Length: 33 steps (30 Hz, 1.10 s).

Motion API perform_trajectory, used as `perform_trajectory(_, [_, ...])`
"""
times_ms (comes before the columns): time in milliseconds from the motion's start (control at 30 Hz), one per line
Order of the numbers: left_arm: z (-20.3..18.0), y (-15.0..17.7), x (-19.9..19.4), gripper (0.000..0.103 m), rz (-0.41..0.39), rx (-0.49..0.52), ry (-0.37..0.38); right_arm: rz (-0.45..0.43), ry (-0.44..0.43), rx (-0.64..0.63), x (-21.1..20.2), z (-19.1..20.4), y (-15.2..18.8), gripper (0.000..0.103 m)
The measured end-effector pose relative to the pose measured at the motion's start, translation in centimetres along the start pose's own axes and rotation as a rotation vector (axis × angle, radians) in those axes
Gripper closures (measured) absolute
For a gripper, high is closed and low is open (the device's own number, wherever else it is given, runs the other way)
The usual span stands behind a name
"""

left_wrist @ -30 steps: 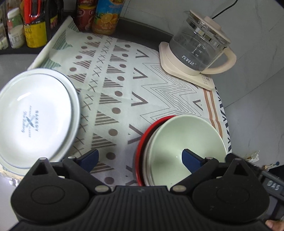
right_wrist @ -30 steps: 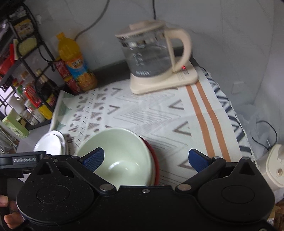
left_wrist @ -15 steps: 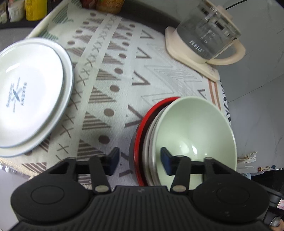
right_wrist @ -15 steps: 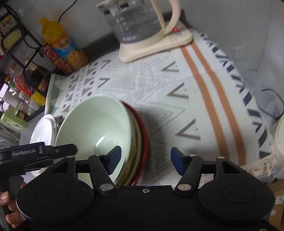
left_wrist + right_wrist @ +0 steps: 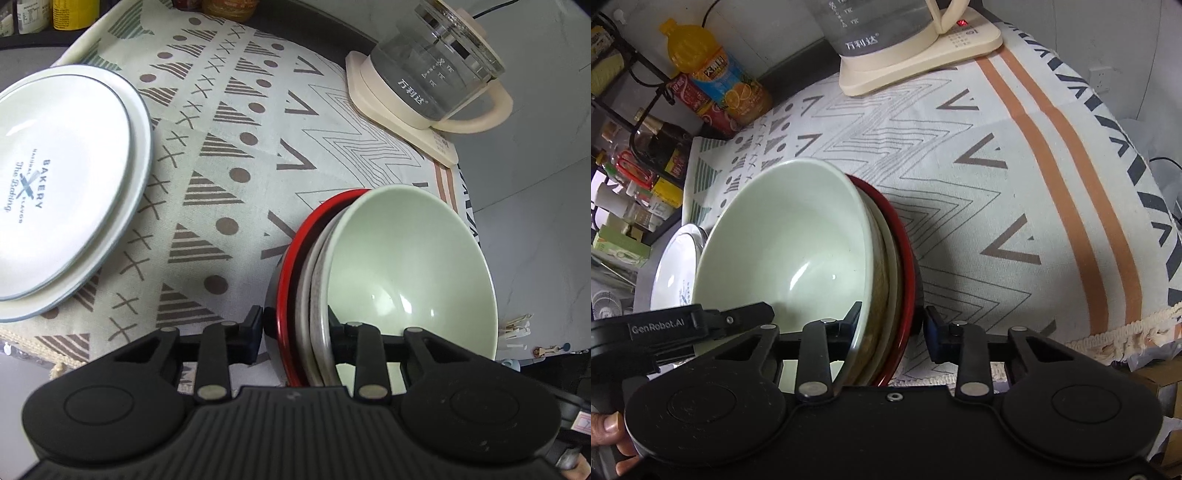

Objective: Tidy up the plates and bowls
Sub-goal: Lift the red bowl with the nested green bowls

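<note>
Since half a second ago both pairs of jaws have narrowed onto the nested stack of bowls [image 5: 369, 280], one from each side. The left gripper [image 5: 295, 334] now pinches the left edge of the stack: one finger sits outside the red bowl [image 5: 286, 280] and the other inside the pale green bowl [image 5: 413, 266] on top. The right gripper [image 5: 892, 325] pinches the right edge the same way, its inner finger against the green bowl's wall [image 5: 790, 251] and its blue-padded outer finger against the red rim [image 5: 905, 258]. Whitish bowls are sandwiched between the red and green ones. The stack is in the near middle of the patterned cloth [image 5: 229, 155] covering the worktop; whether it is lifted off the cloth cannot be told. To its left, apart from it, lies a pile of white plates [image 5: 62, 184], the top one printed "BAKERY". At the far right stands a glass kettle [image 5: 436, 70] on its cream base. An orange juice bottle [image 5: 713, 74] stands at the far left beside a wire rack [image 5: 631, 122] of jars.
</note>
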<state>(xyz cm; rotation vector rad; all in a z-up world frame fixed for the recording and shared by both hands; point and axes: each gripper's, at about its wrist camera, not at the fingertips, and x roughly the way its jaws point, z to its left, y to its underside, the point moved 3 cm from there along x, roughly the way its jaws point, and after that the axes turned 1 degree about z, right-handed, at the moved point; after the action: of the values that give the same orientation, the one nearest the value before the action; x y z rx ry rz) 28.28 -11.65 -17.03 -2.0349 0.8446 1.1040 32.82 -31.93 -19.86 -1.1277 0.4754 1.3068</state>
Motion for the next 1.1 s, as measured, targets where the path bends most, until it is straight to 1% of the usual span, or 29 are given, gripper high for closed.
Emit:
perform_trajectory(233, [0.8,-0.7,-1.6,0.072,-0.028,0.004,-0.007,-0.034,-0.011,-0.045,-0.9,1.8,-0.5,0.07])
perform_trajectory(600, [2.2,-2.4,-4.2,0.072,-0.059,0.012,-0.025,-0.09,-0.054,-0.069,-2.2,5.2,-1.5,0.07])
perform_trajectory(800, [3.4,-3.5,-5.6,0.072,-0.066,0.022,-0.039,-0.114,-0.073,-0.087,-2.2,7.4,-1.9,0.071])
perform_trajectory(1100, [4.9,-5.0,-7.2,0.072,-0.081,0.031,-0.045,-0.125,-0.086,-0.1,-1.8,10.0,-2.1,0.072])
